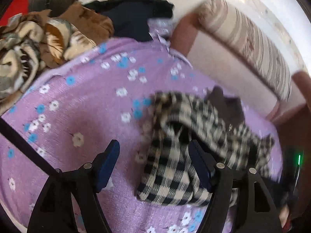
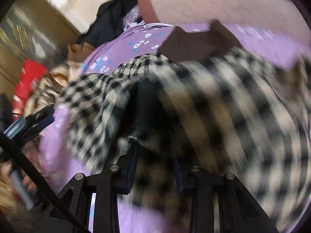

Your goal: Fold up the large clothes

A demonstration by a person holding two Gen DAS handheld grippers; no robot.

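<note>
A black-and-cream checked garment (image 1: 175,167) with a brown lining lies bunched on a purple flowered bedspread (image 1: 81,101). My left gripper (image 1: 153,155) is open just above the spread, its right finger at the garment's near fold, holding nothing. In the right wrist view the same checked garment (image 2: 223,104) fills the frame, blurred. My right gripper (image 2: 155,155) is shut on a fold of it, with cloth draped over both fingers. The left gripper also shows at the left edge of the right wrist view (image 2: 33,122).
A heap of brown and patterned blankets (image 1: 29,54) and dark clothes (image 1: 134,13) lies at the far end of the bed. A striped cushion (image 1: 246,42) and a pale sofa side run along the right. A red object (image 2: 29,79) sits beyond the bed.
</note>
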